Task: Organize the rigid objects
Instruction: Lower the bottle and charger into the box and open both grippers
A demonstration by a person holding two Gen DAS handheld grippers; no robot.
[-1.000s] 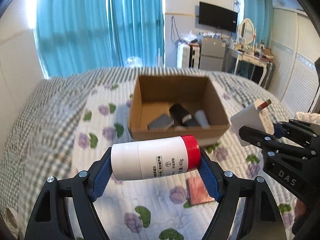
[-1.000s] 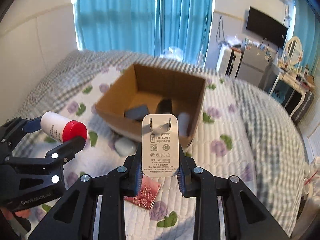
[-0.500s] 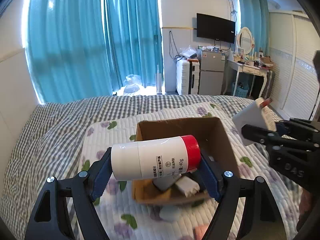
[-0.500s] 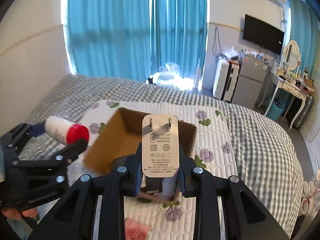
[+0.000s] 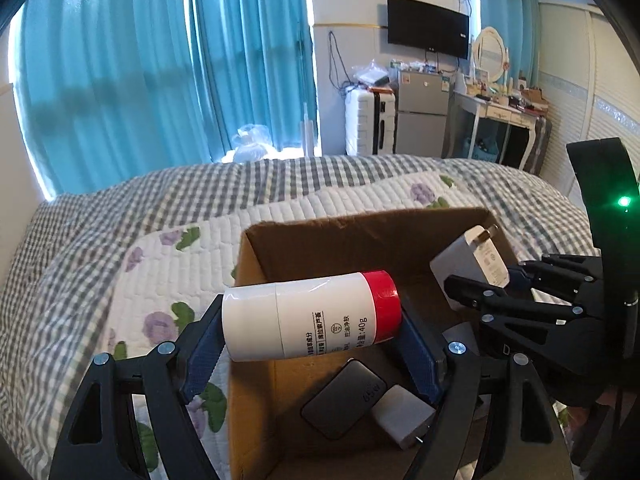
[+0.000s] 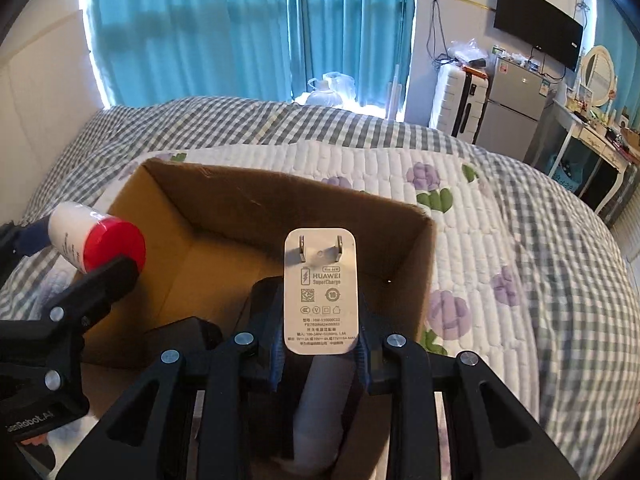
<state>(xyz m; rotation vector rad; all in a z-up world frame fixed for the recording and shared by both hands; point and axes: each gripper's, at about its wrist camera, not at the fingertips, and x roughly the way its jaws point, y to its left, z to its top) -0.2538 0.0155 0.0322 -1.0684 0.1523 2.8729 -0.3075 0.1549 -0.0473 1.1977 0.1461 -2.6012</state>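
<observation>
The white bottle (image 5: 310, 316) with its red cap lies crosswise, clamped in the left gripper (image 5: 310, 344) above the open cardboard box (image 5: 360, 228), likely for dropping in; the right gripper (image 6: 320, 344) pinches a white charger (image 6: 320, 290), prongs up, over the same box on the bed (image 6: 520, 216)

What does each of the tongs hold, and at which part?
Left tongs: the white bottle, lying crosswise, gripped at its two ends, base and red cap. Right tongs: the white charger, gripped at its lower sides, prongs pointing away.
</observation>
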